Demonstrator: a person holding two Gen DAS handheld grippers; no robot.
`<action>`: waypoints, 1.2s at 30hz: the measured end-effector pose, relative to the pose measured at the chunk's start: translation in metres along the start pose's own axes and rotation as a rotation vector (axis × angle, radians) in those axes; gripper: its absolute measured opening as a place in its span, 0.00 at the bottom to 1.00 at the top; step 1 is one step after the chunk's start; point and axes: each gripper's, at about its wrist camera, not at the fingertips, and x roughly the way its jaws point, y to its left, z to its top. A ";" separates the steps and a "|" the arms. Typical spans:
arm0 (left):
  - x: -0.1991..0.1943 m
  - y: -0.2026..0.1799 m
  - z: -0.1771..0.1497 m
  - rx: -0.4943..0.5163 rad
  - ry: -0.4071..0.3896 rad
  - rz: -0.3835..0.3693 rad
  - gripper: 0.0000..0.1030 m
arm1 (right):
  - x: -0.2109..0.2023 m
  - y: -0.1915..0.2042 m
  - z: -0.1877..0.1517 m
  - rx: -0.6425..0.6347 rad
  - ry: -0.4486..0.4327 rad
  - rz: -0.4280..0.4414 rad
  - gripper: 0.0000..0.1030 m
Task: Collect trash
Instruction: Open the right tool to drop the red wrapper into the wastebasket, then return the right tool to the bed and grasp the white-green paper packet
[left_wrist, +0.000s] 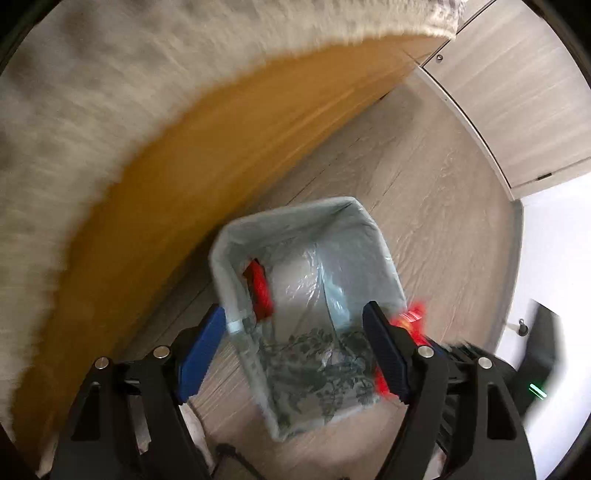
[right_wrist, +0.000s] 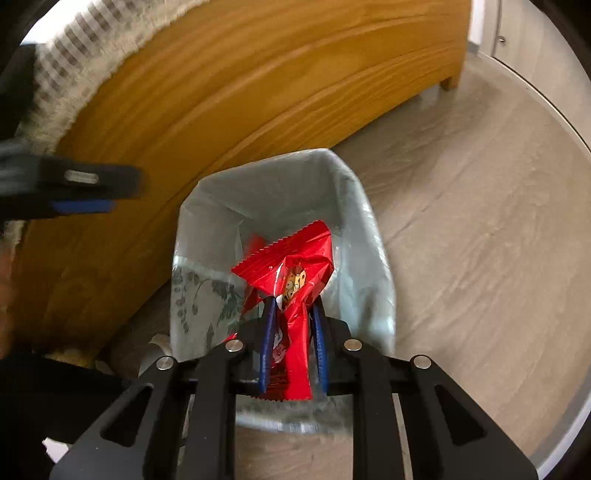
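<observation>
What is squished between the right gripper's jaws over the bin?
A crinkled red snack wrapper, pinched in the right gripper above the lined trash bin. The right wrist view shows it.

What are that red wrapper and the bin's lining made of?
The red wrapper looks like glossy plastic film: shiny creases, zigzag-cut edge. The bin liner seems thin, translucent pale plastic, wrinkled and glinting, folded over the bin's rim. The right gripper pinches the wrapper.
</observation>
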 end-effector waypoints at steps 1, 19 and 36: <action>-0.017 0.001 0.000 0.016 -0.017 -0.020 0.72 | 0.009 0.002 0.004 -0.009 0.008 0.004 0.19; -0.115 0.013 -0.043 0.102 -0.235 0.064 0.85 | 0.039 0.012 0.054 -0.008 -0.002 -0.126 0.76; -0.285 0.074 -0.124 -0.016 -0.592 0.033 0.87 | -0.207 0.107 0.043 -0.206 -0.350 -0.258 0.76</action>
